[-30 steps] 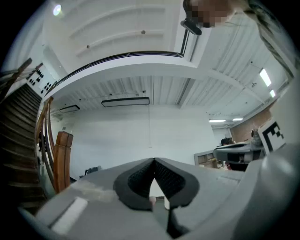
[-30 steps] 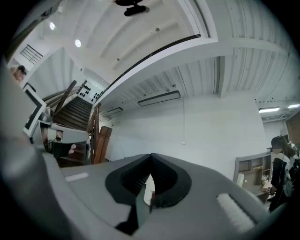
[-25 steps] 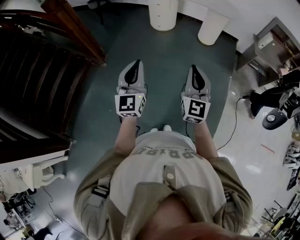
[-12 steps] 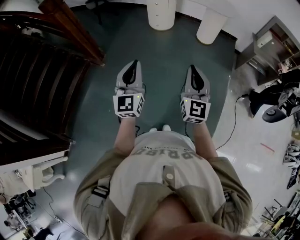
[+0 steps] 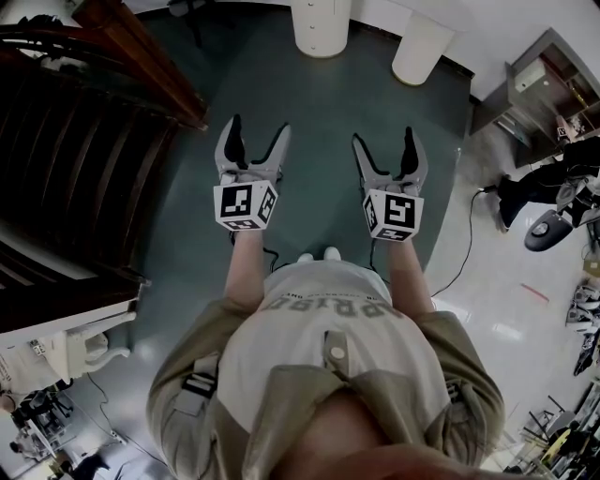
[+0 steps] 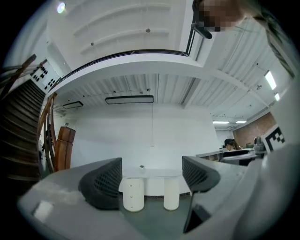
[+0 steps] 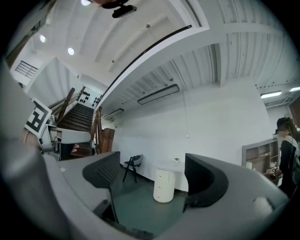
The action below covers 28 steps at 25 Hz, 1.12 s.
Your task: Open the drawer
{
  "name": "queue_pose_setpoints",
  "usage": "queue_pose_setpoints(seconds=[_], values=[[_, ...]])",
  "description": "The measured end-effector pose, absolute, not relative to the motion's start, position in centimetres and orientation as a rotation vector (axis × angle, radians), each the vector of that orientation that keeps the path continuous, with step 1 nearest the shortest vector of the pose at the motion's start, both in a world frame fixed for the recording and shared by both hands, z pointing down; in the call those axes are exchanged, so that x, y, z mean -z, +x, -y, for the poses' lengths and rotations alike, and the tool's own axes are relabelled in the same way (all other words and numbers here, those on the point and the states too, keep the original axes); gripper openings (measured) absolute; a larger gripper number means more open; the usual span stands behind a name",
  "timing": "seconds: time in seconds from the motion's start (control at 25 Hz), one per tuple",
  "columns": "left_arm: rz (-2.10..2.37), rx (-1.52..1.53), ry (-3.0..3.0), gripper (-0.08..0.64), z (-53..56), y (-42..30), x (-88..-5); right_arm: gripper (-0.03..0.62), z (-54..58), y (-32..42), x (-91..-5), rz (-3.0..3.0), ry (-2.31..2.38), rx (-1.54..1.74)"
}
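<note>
Your left gripper (image 5: 259,131) and right gripper (image 5: 384,139) have just spread wide, both empty. The drawers (image 5: 323,23) stand well apart.

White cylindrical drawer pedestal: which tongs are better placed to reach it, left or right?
Right, narrowly. The left tongs and right tongs have just been opening, empty, far away. The white cylindrical drawer pedestal appears nearly centred between the right jaws, off-centre between the left.

I am opening my left gripper (image 5: 258,129) and right gripper (image 5: 384,139) from shut, jaws spreading wide on nothing.
</note>
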<state>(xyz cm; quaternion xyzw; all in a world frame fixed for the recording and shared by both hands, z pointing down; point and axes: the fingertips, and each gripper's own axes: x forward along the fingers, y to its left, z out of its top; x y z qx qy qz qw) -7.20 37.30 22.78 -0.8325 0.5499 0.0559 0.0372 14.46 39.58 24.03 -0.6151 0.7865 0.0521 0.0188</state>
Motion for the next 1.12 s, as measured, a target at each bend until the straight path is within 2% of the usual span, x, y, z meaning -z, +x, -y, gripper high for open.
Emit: queue_pose_setpoints(seconds=[0.72,1.12], values=[[-1.757,-0.066,-2.547,0.402,-34.3,-3.9,-24.9,0.423,-35.7,18.5,-25.4,-2.504,-1.904,-0.166],[-1.792,-0.008,-2.576,0.402,-30.3,-6.0,-27.8,0.422,-32.0,16.1,-28.2,-2.544,-1.902,-0.11]])
